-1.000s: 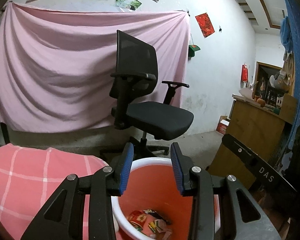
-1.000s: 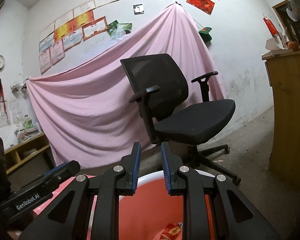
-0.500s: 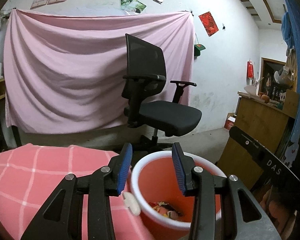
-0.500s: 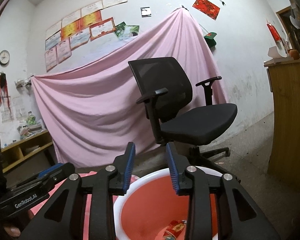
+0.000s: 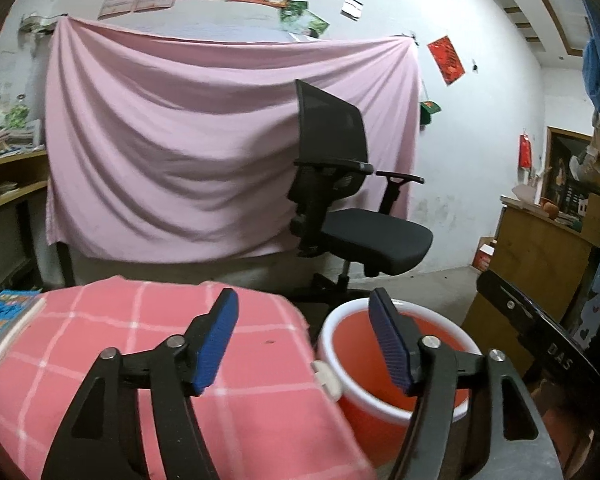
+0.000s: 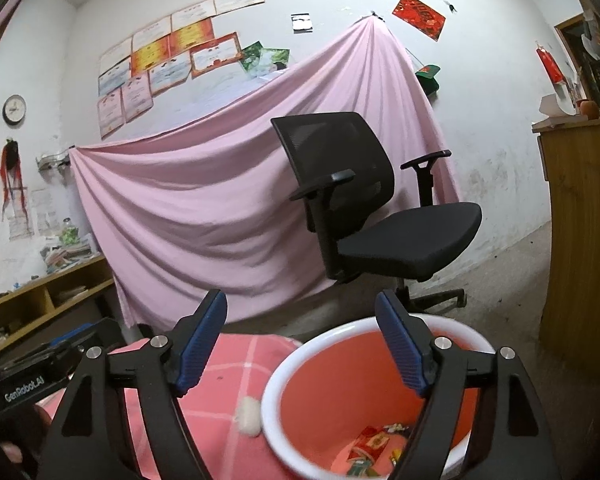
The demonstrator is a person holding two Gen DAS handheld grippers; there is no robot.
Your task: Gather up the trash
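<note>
My left gripper (image 5: 304, 336) and right gripper (image 6: 302, 340) were wide open, empty | red plastic bucket with white rim (image 6: 364, 330) held wrappers (image 6: 374, 446), lower right | I should go look over the pink checked cloth (image 5: 140, 336), lower left, for more trash.

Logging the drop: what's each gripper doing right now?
Left gripper: jaws open, holding nothing.
Right gripper: jaws open, holding nothing, above the bucket.

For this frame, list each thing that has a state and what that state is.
Left claw: open, nothing held.
Right claw: open, nothing held.
Bucket: upright, uncovered, wrappers at the bottom.
Office chair: upright, unoccupied.
Book: closed, lying flat on the checked cloth.
Pink sheet: hung across the wall.
</note>
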